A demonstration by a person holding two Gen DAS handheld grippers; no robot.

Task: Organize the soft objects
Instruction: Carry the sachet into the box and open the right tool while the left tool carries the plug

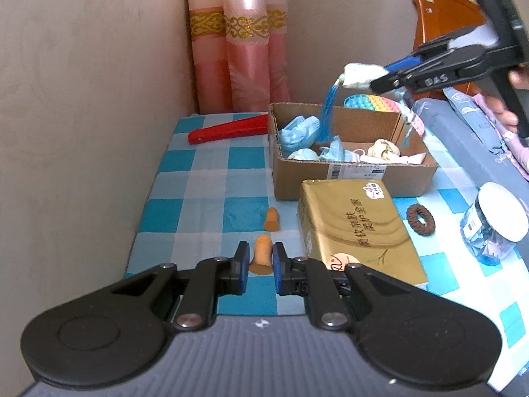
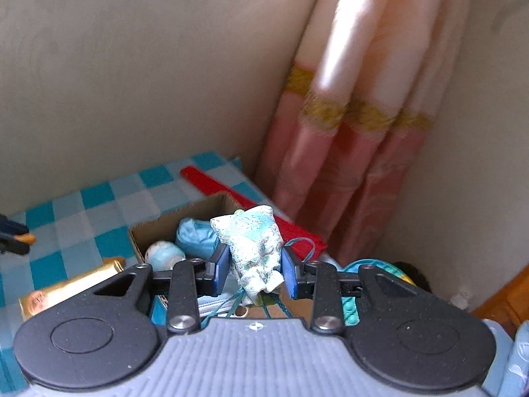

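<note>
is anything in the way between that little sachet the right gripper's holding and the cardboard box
Nothing visible blocks it. The right gripper holds the sachet above the open cardboard box; only its own blue tassel hangs down toward the face masks inside.

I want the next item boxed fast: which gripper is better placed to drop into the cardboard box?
Right: the right gripper holds the sachet above the cardboard box; the left gripper grips an orange earplug at the table.
</note>
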